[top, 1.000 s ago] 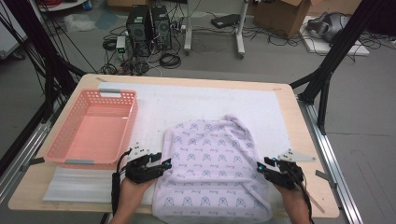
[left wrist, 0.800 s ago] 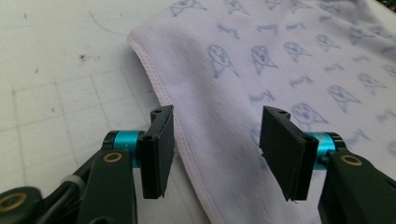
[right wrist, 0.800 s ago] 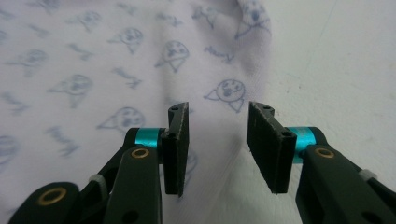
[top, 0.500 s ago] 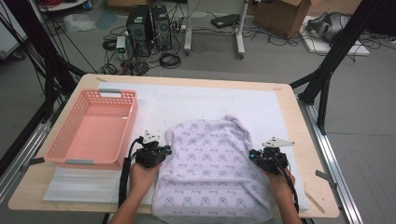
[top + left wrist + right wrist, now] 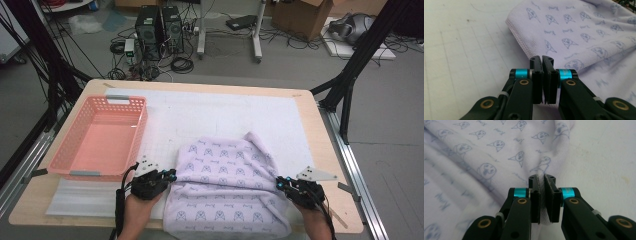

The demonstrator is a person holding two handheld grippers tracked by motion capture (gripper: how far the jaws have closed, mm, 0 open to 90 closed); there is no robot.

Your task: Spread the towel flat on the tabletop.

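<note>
Fingers, high view: left gripper (image 5: 167, 176) and right gripper (image 5: 281, 184) flank the towel (image 5: 227, 192) at bench's near edge, each at one side hem.
Left gripper view: fingers (image 5: 536, 75) together at the hem (image 5: 520, 37); cloth pinched, cannot tell.
Right gripper view: fingers (image 5: 551, 195) clamped on a fold of towel (image 5: 486, 157).

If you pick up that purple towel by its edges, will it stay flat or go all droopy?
Probably droopy: the towel already lies in soft folds and wrinkles. It likely won't slip, since its fuzzy edge bunches between the right gripper jaws. It looks thin, so probably light.
</note>
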